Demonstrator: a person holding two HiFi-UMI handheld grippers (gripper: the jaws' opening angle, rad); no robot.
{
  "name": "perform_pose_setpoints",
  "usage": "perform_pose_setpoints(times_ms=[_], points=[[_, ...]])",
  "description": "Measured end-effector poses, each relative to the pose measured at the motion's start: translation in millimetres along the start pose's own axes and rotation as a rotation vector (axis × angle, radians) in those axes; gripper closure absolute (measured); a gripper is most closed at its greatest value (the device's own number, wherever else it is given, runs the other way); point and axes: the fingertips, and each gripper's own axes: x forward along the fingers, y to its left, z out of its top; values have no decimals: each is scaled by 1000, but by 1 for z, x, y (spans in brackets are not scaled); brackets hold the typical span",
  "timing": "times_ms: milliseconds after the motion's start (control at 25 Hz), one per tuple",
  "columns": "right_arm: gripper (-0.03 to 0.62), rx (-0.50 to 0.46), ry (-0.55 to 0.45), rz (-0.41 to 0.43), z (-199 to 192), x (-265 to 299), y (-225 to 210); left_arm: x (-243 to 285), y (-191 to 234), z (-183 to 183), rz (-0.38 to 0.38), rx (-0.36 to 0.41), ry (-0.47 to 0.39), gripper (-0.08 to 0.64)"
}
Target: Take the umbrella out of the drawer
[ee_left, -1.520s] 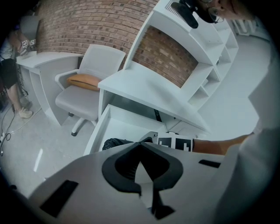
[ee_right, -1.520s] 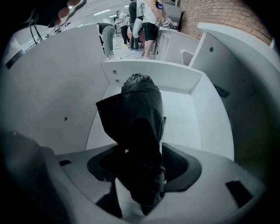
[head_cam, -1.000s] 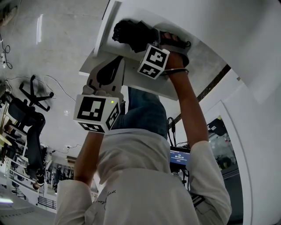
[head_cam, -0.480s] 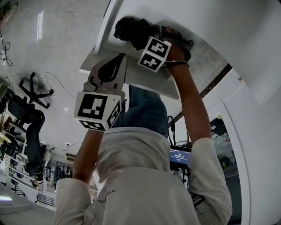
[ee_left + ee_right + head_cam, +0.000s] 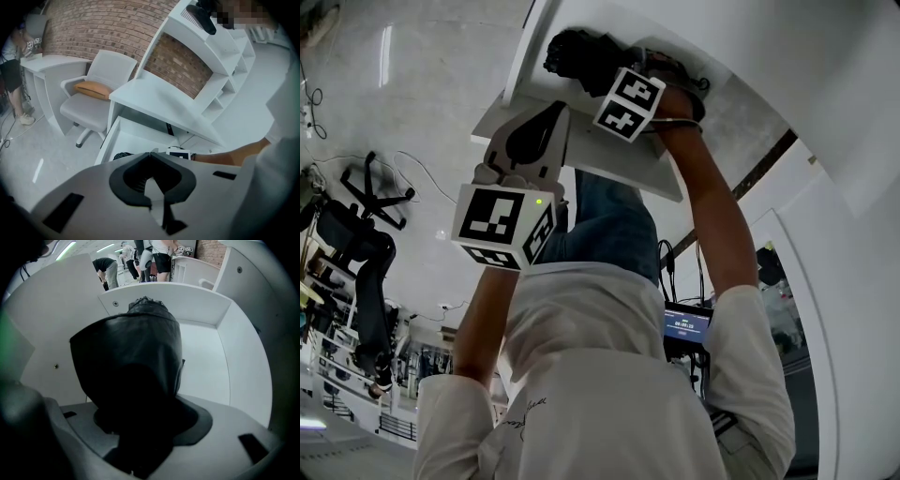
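One black folded umbrella (image 5: 136, 343) fills right gripper (image 5: 143, 430).

Drawer (image 5: 206, 310) back wall partly behind umbrella (image 5: 136, 357)

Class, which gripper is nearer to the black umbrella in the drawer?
Right. The right gripper is inside the drawer, jaws closed on the umbrella. The left gripper hangs outside the drawer, jaws together on nothing, apart from the umbrella.

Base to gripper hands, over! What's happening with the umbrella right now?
Left gripper shut, empty. Right gripper shut on the black umbrella. Umbrella inside the open drawer, not out yet. Nothing seen blocking it.
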Motion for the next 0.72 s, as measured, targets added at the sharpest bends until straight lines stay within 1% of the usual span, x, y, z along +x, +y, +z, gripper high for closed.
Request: perform_pose_setpoints(times_ms=[80,120,240,320,520,720], points=[[345,17,-1,12,0,0,0,-3,0,1,3,6,-5,543],[348,43,-4,23,1,1,-1,-5,0,2,4,8,-10,543],[350,168,-31,55,5,2,-6,-8,2,1,9,11,-19,543],[351,215,-47,59,5,3,-8,-10,3,-1,12,12,-18,543],[351,214,-66,54,7,-1,1,-17,5,-4,10,26,-14,543],[351,221,-76,55,10,-11,11,-26,-1,-2,-4,58,-14,543]])
